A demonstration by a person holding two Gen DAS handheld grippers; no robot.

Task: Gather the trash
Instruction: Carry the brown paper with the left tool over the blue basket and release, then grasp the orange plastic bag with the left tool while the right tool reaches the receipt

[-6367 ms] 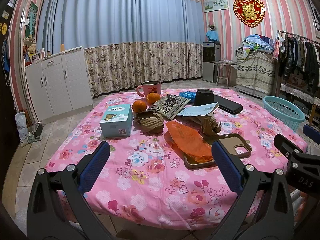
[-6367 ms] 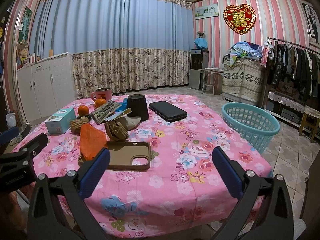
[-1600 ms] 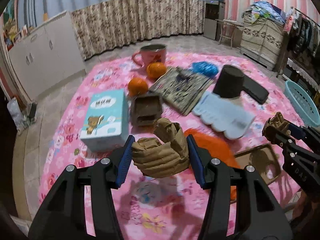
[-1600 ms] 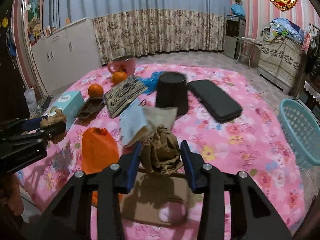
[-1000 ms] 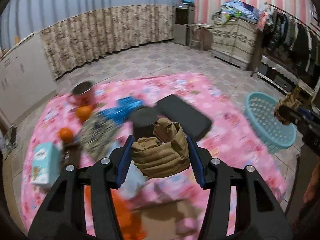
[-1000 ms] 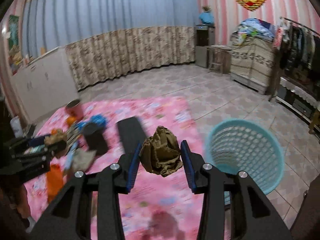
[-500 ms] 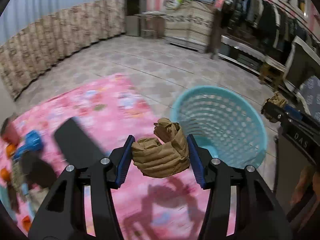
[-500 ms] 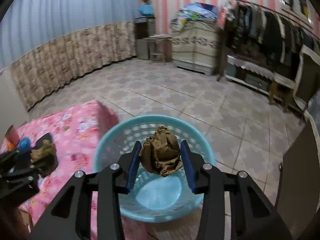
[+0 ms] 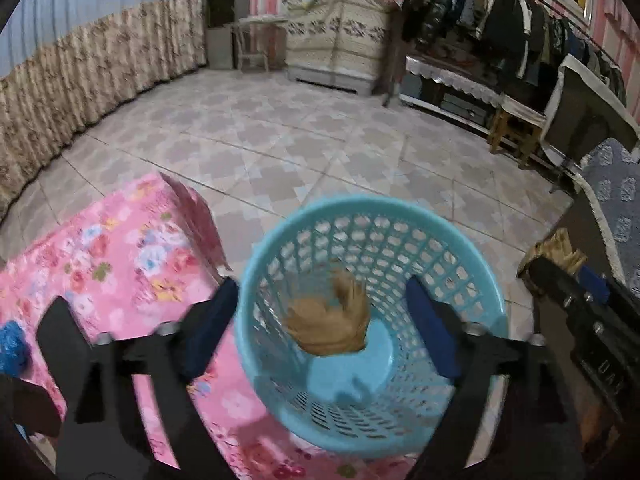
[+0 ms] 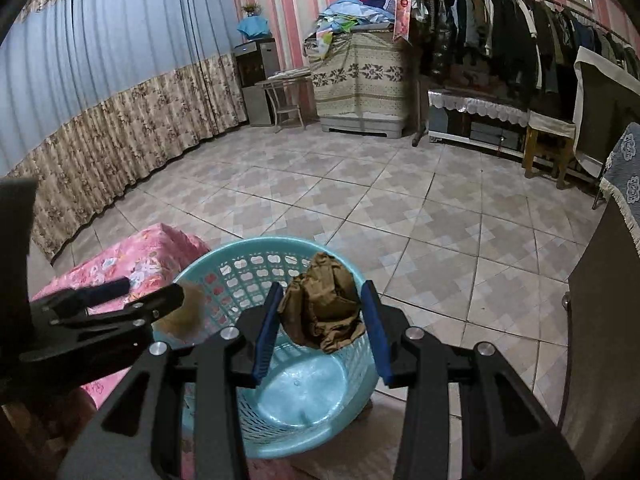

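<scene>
A teal plastic basket (image 9: 368,206) stands on the floor beside the table. Above it my left gripper (image 9: 320,292) has its jaws opening. A light brown paper wad (image 9: 332,324) hangs blurred between the fingers and touches neither pad, low inside the basket mouth. My right gripper (image 10: 321,286) is shut on a darker crumpled brown paper (image 10: 320,312) over the basket's (image 10: 256,248) near rim. In the right wrist view, the left gripper (image 10: 152,290) shows at the left with the blurred wad (image 10: 180,316) beside it. The right gripper (image 9: 560,268) shows at the right edge of the left wrist view.
The table's pink floral cloth (image 9: 120,248) ends just left of the basket, with a black case (image 9: 60,328) and a blue wrapper (image 9: 12,344) on it. Tiled floor (image 10: 360,200) lies beyond. A clothes rack (image 10: 500,20) and a wooden stool (image 10: 548,148) stand at the far right.
Both grippers have swung from the table to over the basket. The left jaws have spread and let go of the light paper wad, which is dropping in. The right grip is unchanged.
</scene>
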